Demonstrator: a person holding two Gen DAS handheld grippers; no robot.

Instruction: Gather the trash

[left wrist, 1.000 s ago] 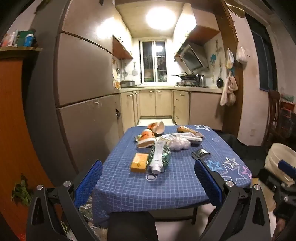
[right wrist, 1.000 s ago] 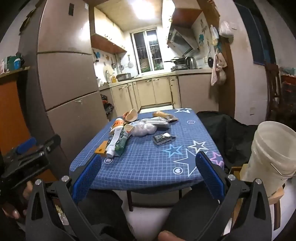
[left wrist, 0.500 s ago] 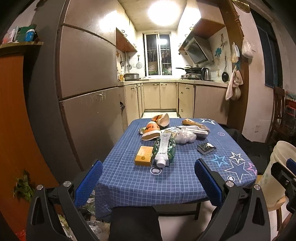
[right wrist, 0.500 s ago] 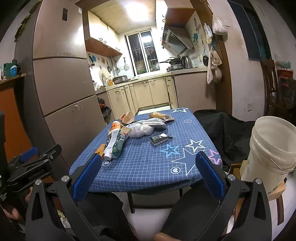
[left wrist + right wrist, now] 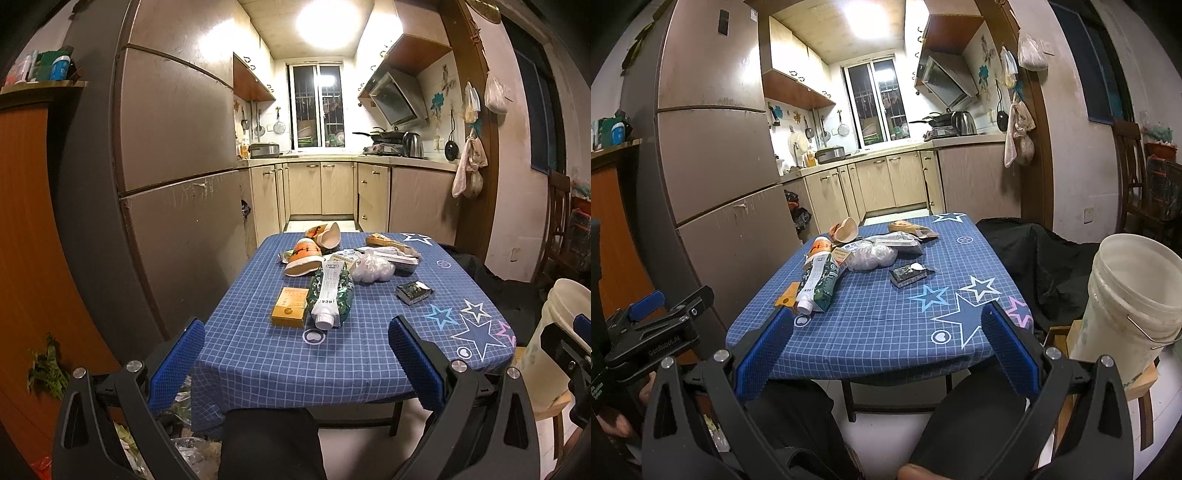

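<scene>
Trash lies on a table with a blue checked cloth (image 5: 354, 354): a yellow box (image 5: 290, 312), a white tube on a green pouch (image 5: 330, 291), orange paper cups (image 5: 306, 254), a clear plastic bag (image 5: 371, 267), a dark small pack (image 5: 413, 291) and wrappers (image 5: 391, 245). My left gripper (image 5: 295, 363) is open and empty, short of the table's near edge. My right gripper (image 5: 886, 347) is open and empty, also short of the near edge. The tube and pouch (image 5: 818, 282) and dark pack (image 5: 908, 275) also show in the right wrist view.
A white bucket (image 5: 1134, 295) stands on a wooden stool right of the table. A tall fridge (image 5: 173, 177) stands to the left. A black cloth (image 5: 1045, 254) covers something at the table's right. Kitchen cabinets (image 5: 332, 192) line the back. Bagged litter (image 5: 184, 402) lies on the floor at the left.
Both grippers have moved closer to the table and tilted down a little; the table looks larger. Both stay open and empty.
</scene>
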